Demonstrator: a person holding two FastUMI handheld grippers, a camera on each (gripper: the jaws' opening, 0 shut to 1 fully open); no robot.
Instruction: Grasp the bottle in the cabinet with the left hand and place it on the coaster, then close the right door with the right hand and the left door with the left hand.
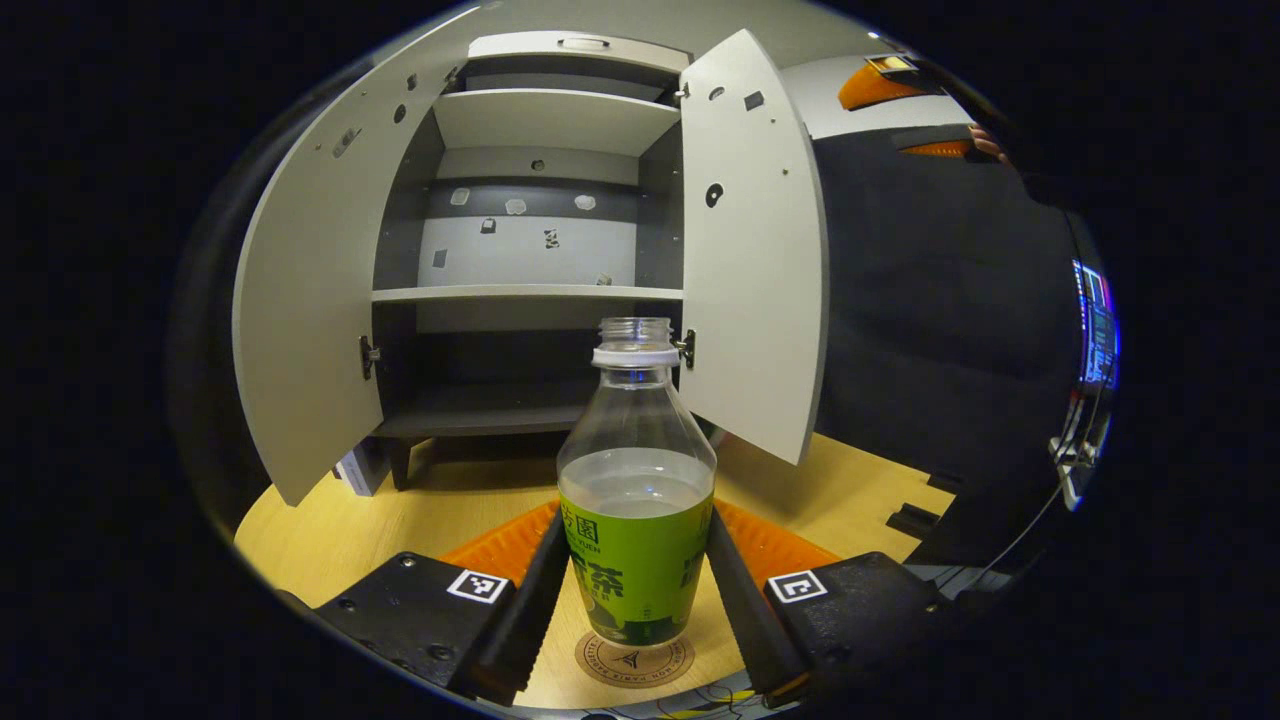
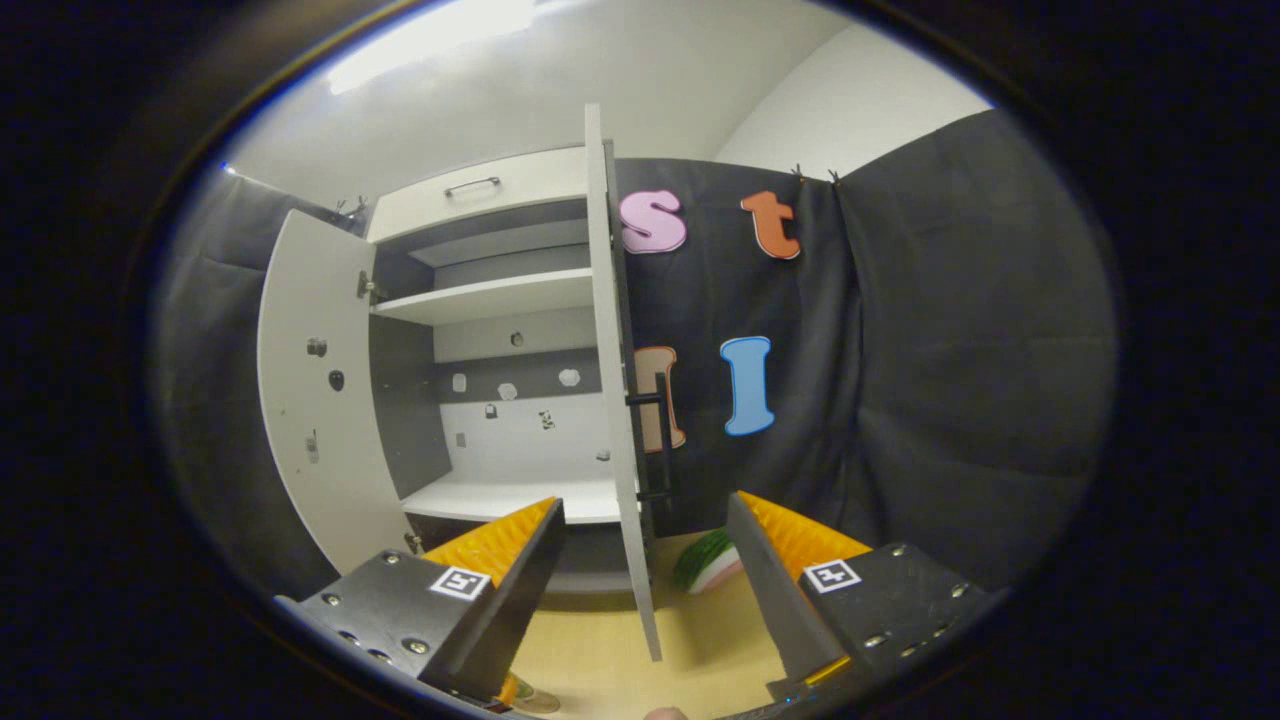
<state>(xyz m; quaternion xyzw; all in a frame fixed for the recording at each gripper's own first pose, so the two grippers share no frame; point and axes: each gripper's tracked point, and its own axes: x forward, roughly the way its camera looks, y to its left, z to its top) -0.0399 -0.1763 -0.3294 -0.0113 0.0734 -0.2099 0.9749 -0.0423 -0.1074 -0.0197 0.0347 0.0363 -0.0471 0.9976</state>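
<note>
Printed on the bottle (image 1: 637,480): a green wrap label with pale characters and a line of small Latin letters, too curved and small to make out surely. Clear plastic, round-shouldered, neck uncapped with a white ring below the threads, pale liquid up to just above the label. Standing upright on a round cork-like coaster (image 1: 633,660) (dark emblem stamped at its centre) on the pale wooden table (image 1: 330,530). Left gripper (image 1: 637,600) flanking the bottle low on both sides, fingers right against the label; firm pressing cannot be told.

Behind, far across the table, a flat-panelled cabinet (image 1: 530,260), pale shelves against dark inner walls, bare apart from small stickers on the back panel. Left door (image 1: 310,300) and right door (image 1: 755,250) both swung wide open.

In the right gripper view, right gripper (image 2: 645,590) spread wide, nothing between its fingers, the right door's edge (image 2: 620,400) straight ahead between them. A green-and-white rounded thing (image 2: 706,563) on the table beyond, unclear.
</note>
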